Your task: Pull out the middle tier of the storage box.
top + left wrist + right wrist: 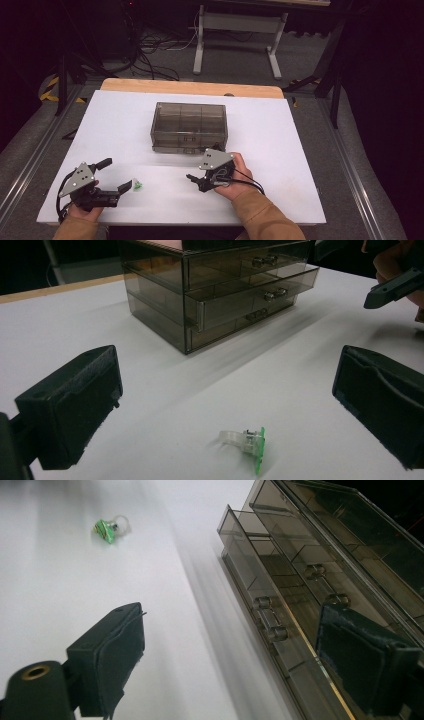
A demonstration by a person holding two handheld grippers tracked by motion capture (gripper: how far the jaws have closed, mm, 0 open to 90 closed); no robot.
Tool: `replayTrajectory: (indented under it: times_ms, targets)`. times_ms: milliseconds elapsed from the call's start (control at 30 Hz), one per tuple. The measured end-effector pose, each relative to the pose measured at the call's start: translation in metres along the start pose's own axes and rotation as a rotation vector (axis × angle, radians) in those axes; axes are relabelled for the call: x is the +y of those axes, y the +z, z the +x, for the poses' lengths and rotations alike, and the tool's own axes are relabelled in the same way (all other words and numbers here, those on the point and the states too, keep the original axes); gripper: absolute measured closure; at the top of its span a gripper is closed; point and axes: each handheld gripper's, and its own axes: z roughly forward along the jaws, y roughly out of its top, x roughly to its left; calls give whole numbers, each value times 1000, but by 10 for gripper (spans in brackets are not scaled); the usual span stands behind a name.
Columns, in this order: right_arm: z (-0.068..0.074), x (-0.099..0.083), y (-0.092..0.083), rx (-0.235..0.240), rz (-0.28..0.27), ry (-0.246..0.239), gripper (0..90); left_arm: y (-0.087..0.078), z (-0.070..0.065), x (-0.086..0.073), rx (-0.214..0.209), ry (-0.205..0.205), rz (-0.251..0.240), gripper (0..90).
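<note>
White table [300,150] holds smoky drawer box [189,126]; middle drawer [250,297] pulled partway out. My right gripper [196,181] released, empty, beside drawer front. My left gripper [116,175] spread, straddling small green-clear clip [246,441] lying on table. Judging step: pick up clip. Next: lower, clench on clip, carry to drawer.

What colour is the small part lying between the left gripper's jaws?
Green, with a clear loop; part shows best in the left gripper view.

A white table top [280,150] lies on a wooden board [190,87]. Beyond it, on the grey floor [240,67], stand a white metal frame [239,25] and tangled black cables [150,60].
</note>
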Motion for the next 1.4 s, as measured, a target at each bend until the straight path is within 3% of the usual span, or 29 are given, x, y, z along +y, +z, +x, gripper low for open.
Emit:
replayTrajectory:
  times_ms: [467, 667, 733, 867, 933, 967, 1000, 1067, 1100, 1400]
  targets:
    - [-21, -2, -6, 144, -70, 156, 95, 0, 1, 0, 8, 16, -4, 6]
    - [-26, -2, -5, 172, -87, 165, 32, 0, 1, 0, 6, 14, -1, 6]
    - [-31, -3, -3, 201, -97, 193, 3, 0, 1, 0, 10, 14, 1, 6]
    - [-33, -1, -3, 221, -87, 173, 0, 1, 1, 0, 10, 14, -3, 6]
    - [-32, 3, -3, 221, -32, 127, 16, 1, 1, -1, 7, 7, -3, 6]
    - [-32, 3, -3, 221, -32, 127, 16, 1, 0, 0, 7, 7, -3, 6]
    - [-33, 6, -4, 221, -4, 95, 54, 1, 0, -1, 6, 6, -3, 6]
    - [-33, 7, -4, 220, 3, 93, 75, 1, 0, -1, 7, 6, -2, 5]
    - [-35, 9, -4, 216, 22, 78, 145, 1, 1, 0, 9, 13, -2, 6]
    - [-42, 14, -2, 195, 75, 56, 278, 1, 1, -1, 7, 9, -2, 6]
